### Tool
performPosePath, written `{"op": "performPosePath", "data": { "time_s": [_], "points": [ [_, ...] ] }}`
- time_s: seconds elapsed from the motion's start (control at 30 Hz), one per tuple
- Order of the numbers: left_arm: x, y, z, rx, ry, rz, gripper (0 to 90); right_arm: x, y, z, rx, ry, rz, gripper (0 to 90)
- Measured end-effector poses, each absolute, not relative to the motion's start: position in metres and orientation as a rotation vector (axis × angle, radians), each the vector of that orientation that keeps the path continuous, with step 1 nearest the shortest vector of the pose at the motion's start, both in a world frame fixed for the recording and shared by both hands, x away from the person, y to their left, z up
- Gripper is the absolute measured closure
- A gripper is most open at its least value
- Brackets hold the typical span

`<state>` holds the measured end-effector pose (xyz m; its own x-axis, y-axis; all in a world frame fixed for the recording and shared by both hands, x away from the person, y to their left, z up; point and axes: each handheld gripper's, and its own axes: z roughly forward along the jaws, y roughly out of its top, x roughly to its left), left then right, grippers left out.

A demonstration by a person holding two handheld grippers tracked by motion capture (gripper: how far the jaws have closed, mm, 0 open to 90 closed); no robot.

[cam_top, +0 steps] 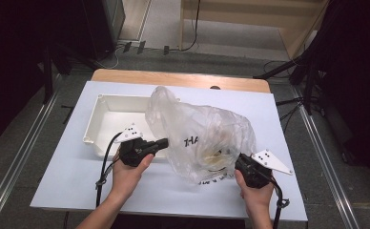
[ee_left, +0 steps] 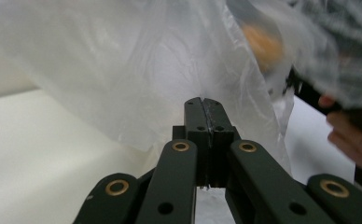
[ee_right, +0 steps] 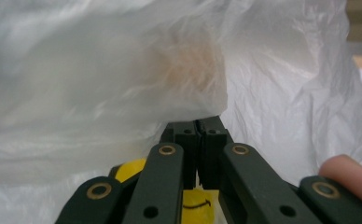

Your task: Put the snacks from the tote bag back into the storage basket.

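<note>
White sheet-covered table (cam_top: 78, 176) is carrying a white tray (cam_top: 107, 119); a clear plastic bag (cam_top: 202, 136) is sitting partly over the tray's right end. Left gripper (cam_top: 164, 142) is pinching the bag's left side, jaws closed. Right gripper (cam_top: 237, 162) is clamping its lower right edge.

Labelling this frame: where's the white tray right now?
High view: the white tray sits left of centre on the white sheet, its right end hidden behind the plastic bag, with the left gripper at its near edge.
</note>
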<state>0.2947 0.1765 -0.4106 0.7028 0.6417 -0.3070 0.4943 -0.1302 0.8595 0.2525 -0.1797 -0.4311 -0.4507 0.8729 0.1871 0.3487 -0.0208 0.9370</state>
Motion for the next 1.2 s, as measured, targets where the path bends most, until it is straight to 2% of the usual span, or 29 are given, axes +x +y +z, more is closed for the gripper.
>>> {"op": "performPosePath", "data": {
  "time_s": [0.3,0.53,0.6,0.7,0.77,0.83,0.97,1.03,1.13,1.2],
  "points": [
    [0.287,0.170,-0.427,1.924,0.881,0.143,90.0,0.267,-0.194,-0.403,1.289,1.628,1.571,89.0],
    [0.280,0.176,-0.429,1.882,0.876,0.126,89.1,0.298,-0.195,-0.416,1.428,1.635,1.536,89.0],
    [0.278,0.182,-0.425,1.822,0.874,0.132,73.6,0.302,-0.193,-0.424,1.449,1.656,1.513,89.1],
    [0.273,0.188,-0.414,1.745,0.901,0.172,37.7,0.306,-0.190,-0.432,1.475,1.677,1.508,89.2],
    [0.269,0.191,-0.406,1.705,0.910,0.205,23.2,0.306,-0.188,-0.433,1.477,1.682,1.507,89.1],
    [0.265,0.194,-0.395,1.664,0.907,0.235,13.4,0.306,-0.186,-0.433,1.472,1.687,1.509,89.1],
    [0.264,0.194,-0.378,1.626,0.933,0.323,12.2,0.304,-0.184,-0.431,1.463,1.689,1.523,89.1],
    [0.272,0.193,-0.369,1.591,1.030,0.392,11.4,0.303,-0.184,-0.430,1.464,1.689,1.528,89.1],
    [0.285,0.190,-0.360,1.574,1.096,0.424,11.2,0.302,-0.185,-0.428,1.458,1.688,1.540,89.1],
    [0.292,0.186,-0.359,1.595,1.058,0.393,11.8,0.301,-0.186,-0.426,1.455,1.685,1.549,89.1]
  ]
}}
